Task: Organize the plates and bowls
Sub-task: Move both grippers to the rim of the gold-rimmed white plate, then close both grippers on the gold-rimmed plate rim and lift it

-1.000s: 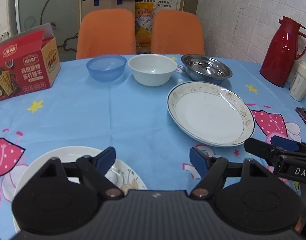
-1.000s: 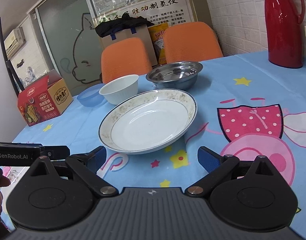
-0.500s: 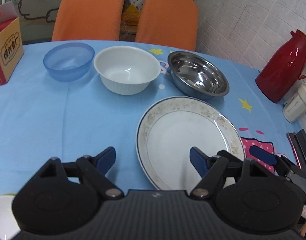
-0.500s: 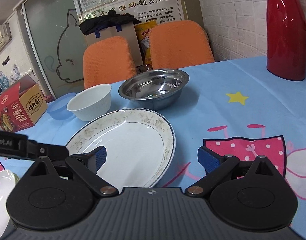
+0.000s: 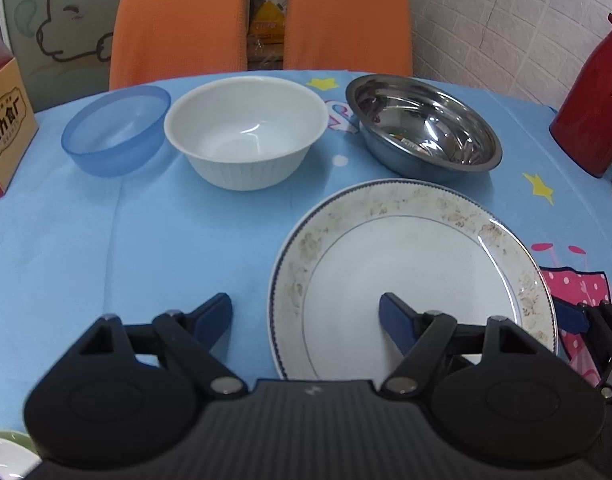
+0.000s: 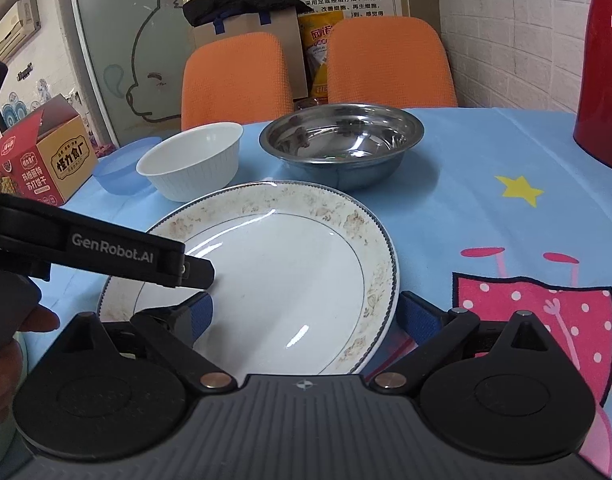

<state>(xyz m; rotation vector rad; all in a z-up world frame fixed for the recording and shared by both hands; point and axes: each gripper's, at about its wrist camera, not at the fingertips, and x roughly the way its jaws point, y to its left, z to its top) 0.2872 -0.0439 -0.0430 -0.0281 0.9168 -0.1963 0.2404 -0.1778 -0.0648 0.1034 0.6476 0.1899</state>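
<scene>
A large white plate with a floral rim [image 5: 410, 276] [image 6: 282, 280] lies on the blue tablecloth. Behind it stand a blue plastic bowl [image 5: 114, 128] [image 6: 122, 172], a white bowl [image 5: 246, 136] [image 6: 194, 164] and a steel bowl [image 5: 422, 124] [image 6: 342, 144]. My left gripper [image 5: 306, 312] is open over the plate's near left rim. My right gripper [image 6: 304, 310] is open, its jaws straddling the plate's near right rim. The left gripper's body [image 6: 106, 252] shows in the right wrist view, over the plate's left side.
A red thermos [image 5: 594, 100] [image 6: 606, 68] stands at the right. A snack box [image 5: 2, 128] [image 6: 38, 164] sits at the left. Two orange chairs [image 5: 178, 20] stand behind the table. Another white plate's edge [image 5: 6, 456] shows at the bottom left.
Both grippers have moved forward to the large plate, which now lies between and under their jaws. The small plate at the left has slid almost out of view.
</scene>
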